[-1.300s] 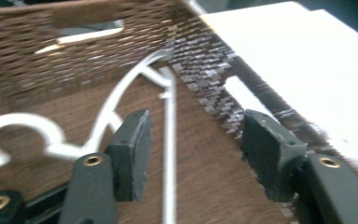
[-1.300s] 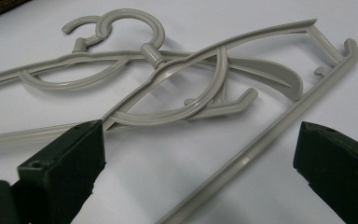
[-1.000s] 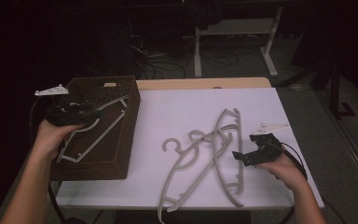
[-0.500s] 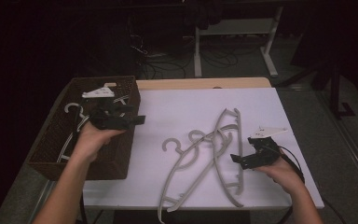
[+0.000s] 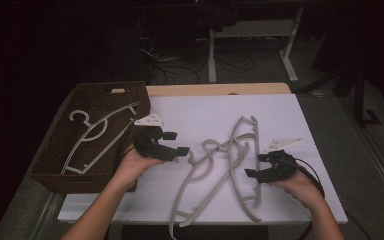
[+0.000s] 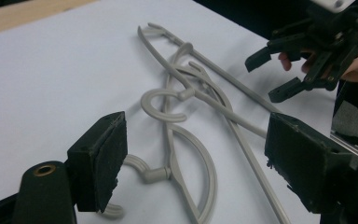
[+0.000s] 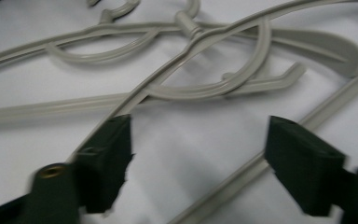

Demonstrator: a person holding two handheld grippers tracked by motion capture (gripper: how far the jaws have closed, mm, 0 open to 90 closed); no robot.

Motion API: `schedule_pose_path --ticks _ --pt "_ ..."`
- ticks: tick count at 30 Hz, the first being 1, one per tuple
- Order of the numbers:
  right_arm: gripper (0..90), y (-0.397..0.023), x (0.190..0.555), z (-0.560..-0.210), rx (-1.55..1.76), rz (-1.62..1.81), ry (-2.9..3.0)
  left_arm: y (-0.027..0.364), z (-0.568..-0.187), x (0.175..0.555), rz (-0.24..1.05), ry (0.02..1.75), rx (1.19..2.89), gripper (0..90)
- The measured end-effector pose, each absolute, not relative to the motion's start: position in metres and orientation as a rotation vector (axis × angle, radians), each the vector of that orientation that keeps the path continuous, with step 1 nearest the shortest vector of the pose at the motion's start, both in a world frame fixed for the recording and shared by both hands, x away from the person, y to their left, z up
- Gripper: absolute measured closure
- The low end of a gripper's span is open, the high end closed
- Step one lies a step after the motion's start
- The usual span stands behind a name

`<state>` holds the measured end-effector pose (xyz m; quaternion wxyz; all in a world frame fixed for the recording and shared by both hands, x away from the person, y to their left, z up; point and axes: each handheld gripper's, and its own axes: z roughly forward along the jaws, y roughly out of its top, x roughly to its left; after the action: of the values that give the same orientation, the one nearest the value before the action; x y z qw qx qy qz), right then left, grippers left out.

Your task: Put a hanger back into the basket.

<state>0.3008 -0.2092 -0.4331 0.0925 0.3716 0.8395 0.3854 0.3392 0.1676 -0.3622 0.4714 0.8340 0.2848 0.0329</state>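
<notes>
Several grey plastic hangers lie tangled on the white table cover. One more hanger lies inside the brown wicker basket at the left. My left gripper hovers just right of the basket, open and empty, and points at the hooks of the pile. My right gripper sits at the pile's right side. Its jaws have just been closing but still stand apart. One hanger bar runs beside the right pad, and nothing is pinched. The right gripper also appears beyond the pile.
The wooden table edge runs along the back. Dark floor with cables and a white desk frame lies beyond it. Bare white cover stretches behind the hangers.
The left hand moved right from over the basket to the hanger pile, leaving a hanger lying in the basket. The right hand stayed put, and its jaws narrowed.
</notes>
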Motion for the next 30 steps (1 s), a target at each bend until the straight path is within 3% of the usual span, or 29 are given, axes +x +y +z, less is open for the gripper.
schedule_pose_path --ticks 4,9,30 --pt "67.4 -0.199 0.287 -0.432 1.059 1.092 2.572 0.165 -0.371 0.338 0.070 0.687 2.057 21.3" --pt "86.5 -0.177 0.281 -0.447 0.983 0.996 2.717 0.165 -0.380 0.338 0.077 0.685 2.066 21.2" --pt "89.2 -0.127 0.302 -0.446 0.891 1.136 2.801 0.165 -0.391 0.340 0.061 0.687 2.093 20.6"
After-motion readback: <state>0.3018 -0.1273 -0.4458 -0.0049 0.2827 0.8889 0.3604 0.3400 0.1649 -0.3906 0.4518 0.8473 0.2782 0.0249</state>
